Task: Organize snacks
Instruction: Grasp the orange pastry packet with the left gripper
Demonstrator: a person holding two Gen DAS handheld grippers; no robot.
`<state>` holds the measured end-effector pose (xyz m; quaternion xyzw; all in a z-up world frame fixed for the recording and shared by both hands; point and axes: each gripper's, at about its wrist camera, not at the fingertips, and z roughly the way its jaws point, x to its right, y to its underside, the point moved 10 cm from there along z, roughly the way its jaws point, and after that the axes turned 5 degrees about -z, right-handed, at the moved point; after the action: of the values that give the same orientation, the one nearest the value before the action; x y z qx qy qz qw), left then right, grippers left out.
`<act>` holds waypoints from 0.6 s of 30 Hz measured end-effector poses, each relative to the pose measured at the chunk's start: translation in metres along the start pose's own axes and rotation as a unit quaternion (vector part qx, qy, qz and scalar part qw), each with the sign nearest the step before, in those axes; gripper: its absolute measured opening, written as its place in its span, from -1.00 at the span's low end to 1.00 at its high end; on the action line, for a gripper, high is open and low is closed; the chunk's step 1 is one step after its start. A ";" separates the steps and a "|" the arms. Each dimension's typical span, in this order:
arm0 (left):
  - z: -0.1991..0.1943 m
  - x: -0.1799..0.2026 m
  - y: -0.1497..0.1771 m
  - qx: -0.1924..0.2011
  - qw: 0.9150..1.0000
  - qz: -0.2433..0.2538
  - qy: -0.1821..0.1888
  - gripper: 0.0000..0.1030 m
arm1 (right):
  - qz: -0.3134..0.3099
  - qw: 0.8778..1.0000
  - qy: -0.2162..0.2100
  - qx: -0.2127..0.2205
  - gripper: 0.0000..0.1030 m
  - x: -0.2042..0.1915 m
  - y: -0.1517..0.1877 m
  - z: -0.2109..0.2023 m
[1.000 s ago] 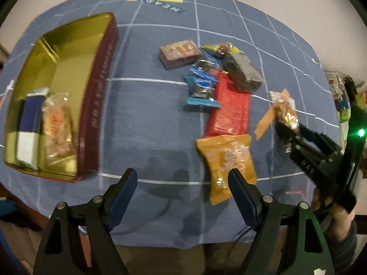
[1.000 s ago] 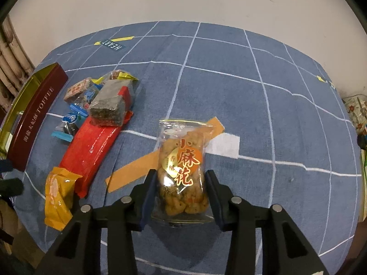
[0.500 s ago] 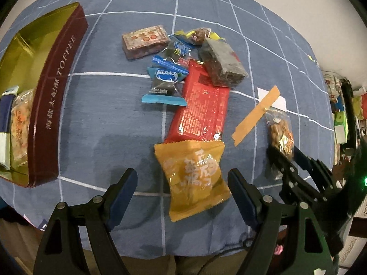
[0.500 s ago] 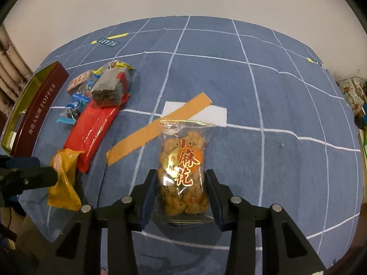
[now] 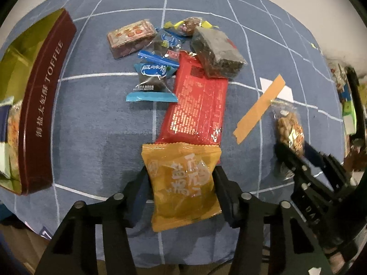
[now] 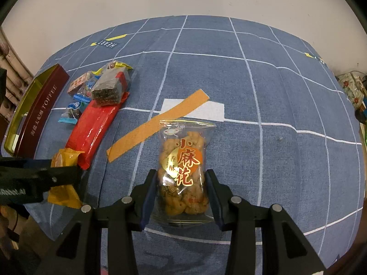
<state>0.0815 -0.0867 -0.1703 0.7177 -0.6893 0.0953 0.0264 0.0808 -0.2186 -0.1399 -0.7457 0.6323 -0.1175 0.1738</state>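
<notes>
The left gripper [image 5: 181,183] clamps the yellow packet [image 5: 183,183], which touches the near end of the red pack [image 5: 197,105]. Right of the red pack, past the tape strip [image 6: 156,126], the right gripper [image 6: 182,192] pinches the clear twist bag [image 6: 183,171].

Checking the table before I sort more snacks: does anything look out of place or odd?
The strip of orange tape lies askew across a white patch on the cloth; it is no snack. The loose snacks sit in an overlapping heap, the dark bar atop the red packet.
</notes>
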 end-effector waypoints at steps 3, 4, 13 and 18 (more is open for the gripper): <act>-0.001 -0.001 0.000 0.002 1.000 0.008 -0.003 -0.09 | 0.000 1.000 0.000 0.000 -0.17 0.000 0.000 -0.001; -0.002 -0.004 0.001 0.001 1.000 0.011 -0.004 -0.11 | 0.001 1.000 0.000 0.000 -0.17 -0.001 0.000 -0.001; -0.014 -0.025 0.009 0.004 1.000 0.019 -0.013 -0.20 | 0.002 1.000 0.005 -0.003 -0.17 -0.001 -0.001 0.001; -0.024 -0.035 0.012 0.010 0.999 0.027 -0.019 -0.20 | 0.001 1.000 0.012 -0.006 -0.17 -0.001 -0.002 0.002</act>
<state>0.0665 -0.0486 -0.1543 0.7007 -0.7079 0.0890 0.0037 0.0831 -0.2169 -0.1410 -0.7449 0.6356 -0.1225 0.1617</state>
